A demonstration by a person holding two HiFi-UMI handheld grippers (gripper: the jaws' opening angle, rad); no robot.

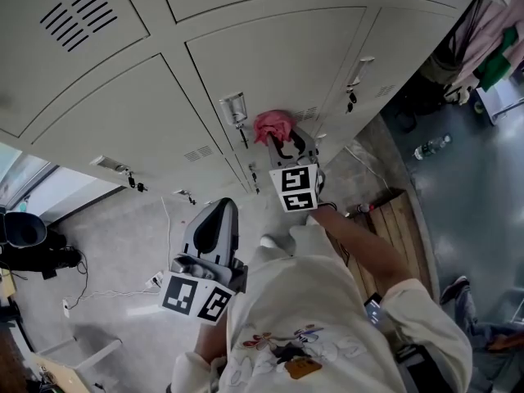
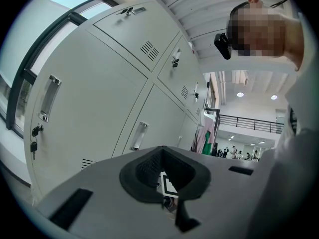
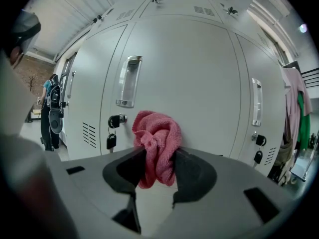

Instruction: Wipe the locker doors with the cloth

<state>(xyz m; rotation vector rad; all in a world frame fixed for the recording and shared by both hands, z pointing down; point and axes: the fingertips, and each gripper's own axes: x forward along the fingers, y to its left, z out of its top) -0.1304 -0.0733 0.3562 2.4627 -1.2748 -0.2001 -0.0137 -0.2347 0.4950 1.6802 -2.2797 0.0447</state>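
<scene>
Cloth (image 3: 157, 133) pinched between right gripper (image 3: 158, 156) jaws; left gripper (image 2: 160, 151) closed.

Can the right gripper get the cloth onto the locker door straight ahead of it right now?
Probably yes. The right gripper, shut on the pink cloth, faces that locker door squarely with nothing between them. The handle and key hang left of the cloth. Contact itself I cannot confirm.

cloth (image 3: 156, 146) in right tool (image 3: 158, 169), before locker door (image 3: 204, 78) | handle (image 3: 128, 81) left of cloth | left tool (image 1: 219, 210) well behind
</scene>
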